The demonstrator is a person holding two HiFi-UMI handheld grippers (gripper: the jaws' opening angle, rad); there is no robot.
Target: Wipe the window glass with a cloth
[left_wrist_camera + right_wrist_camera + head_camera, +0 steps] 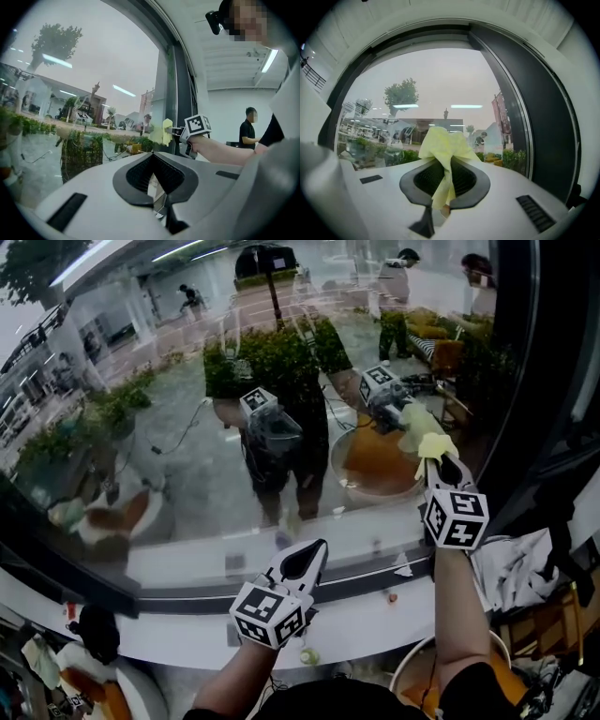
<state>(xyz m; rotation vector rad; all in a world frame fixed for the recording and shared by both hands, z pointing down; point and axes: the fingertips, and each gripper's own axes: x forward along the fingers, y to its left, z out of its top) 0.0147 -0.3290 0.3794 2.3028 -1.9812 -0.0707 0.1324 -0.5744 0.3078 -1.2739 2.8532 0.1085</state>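
The window glass fills most of the head view and mirrors both grippers. My right gripper is raised near the pane's right side, shut on a bunched pale yellow cloth. In the right gripper view the cloth sticks out past the gripper toward the glass; I cannot tell whether it touches. My left gripper hangs lower, over the white sill, with its jaws together and nothing in them. The left gripper view shows the left gripper with the cloth up ahead.
A dark window frame borders the glass on the right. Small scraps lie on the ledge below the sill. Crumpled white fabric sits at the right, a round tub below it. A person in black stands far behind.
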